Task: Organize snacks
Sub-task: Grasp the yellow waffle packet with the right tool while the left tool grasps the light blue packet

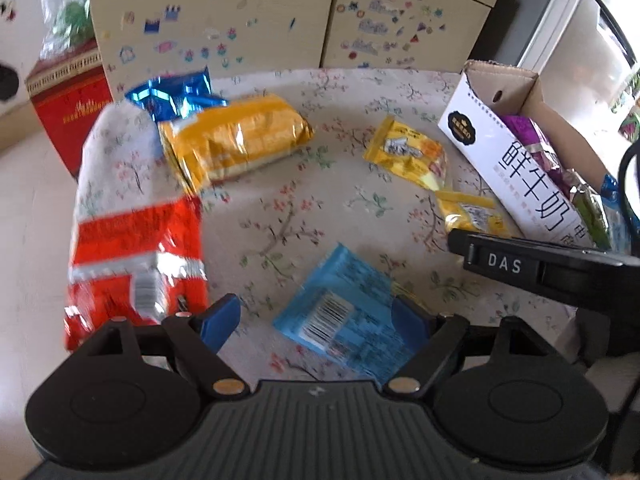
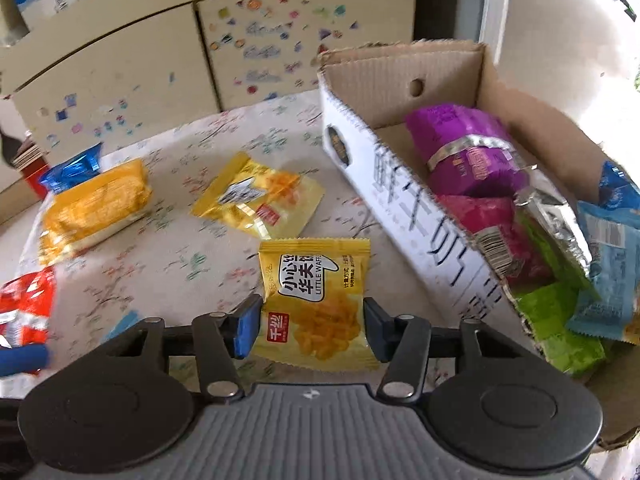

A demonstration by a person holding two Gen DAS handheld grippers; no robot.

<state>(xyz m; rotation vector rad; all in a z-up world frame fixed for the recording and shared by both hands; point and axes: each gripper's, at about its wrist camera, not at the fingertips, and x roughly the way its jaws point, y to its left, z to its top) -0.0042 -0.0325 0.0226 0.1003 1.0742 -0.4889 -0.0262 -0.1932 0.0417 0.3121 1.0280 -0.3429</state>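
**My right fingers squeeze a little yellow waffle packet**

My right gripper (image 2: 312, 326) has a small yellow packet (image 2: 316, 300) between its two blue fingers (image 2: 244, 330). The fingers press on both sides of the packet, so I am gripping it. The packet is shiny and square, with zigzag edges at the top and bottom. It has a white bubble with big dark letters, a small red mark, and a picture of golden waffle bits. It sits right between my fingers, and its top pokes out past them.

Just past my right fingers lies a second yellow packet (image 2: 258, 198), flat on the flowery table cloth (image 2: 188, 256). To the right of my fingers stands the cardboard box (image 2: 404, 208). Inside it are purple packets (image 2: 460, 152), green ones (image 2: 560, 320) and a light blue one (image 2: 608, 264).

My left gripper (image 1: 316, 320) is open wide. A light blue packet (image 1: 344, 308) lies on the cloth between its fingers, but I cannot tell if they touch it. To the left of those fingers is a red bag (image 1: 136, 252). Farther ahead lies a big orange-yellow pack (image 1: 236, 140).
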